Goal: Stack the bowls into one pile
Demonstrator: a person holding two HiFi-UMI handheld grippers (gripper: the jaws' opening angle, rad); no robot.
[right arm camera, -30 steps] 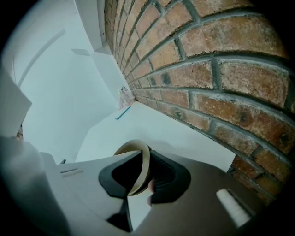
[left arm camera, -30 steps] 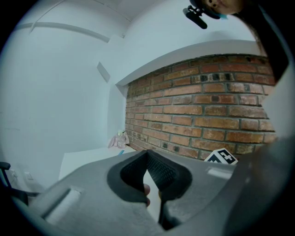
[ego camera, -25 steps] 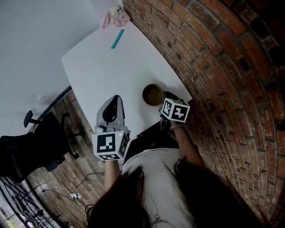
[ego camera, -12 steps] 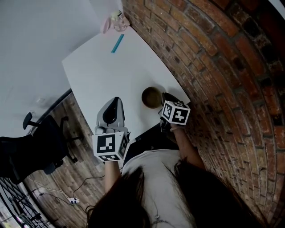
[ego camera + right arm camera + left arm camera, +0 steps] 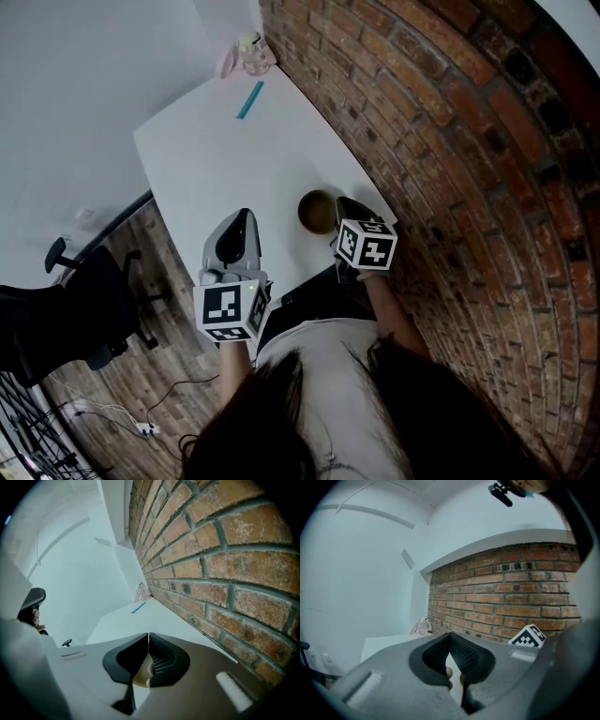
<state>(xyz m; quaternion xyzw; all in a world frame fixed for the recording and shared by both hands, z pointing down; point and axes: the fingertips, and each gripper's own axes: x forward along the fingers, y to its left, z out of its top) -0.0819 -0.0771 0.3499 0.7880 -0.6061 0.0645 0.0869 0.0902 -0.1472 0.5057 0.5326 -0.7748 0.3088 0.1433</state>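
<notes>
A dark olive-brown bowl stands on the white table near its front right corner; I cannot tell whether others are nested inside it. My right gripper hovers just right of the bowl's rim. Its jaws are closing, their tips meet and nothing is between the pads. In the right gripper view a cream part of the bowl shows below the jaws. My left gripper hangs over the table's front edge, left of the bowl and apart from it. In the left gripper view its tips touch, empty.
A brick wall runs along the table's right side. A teal stick and a small pink item lie at the far end. A black office chair stands on the wooden floor to the left.
My right gripper has lifted slightly beside the bowl, which stays on the table. The left gripper has held still.
</notes>
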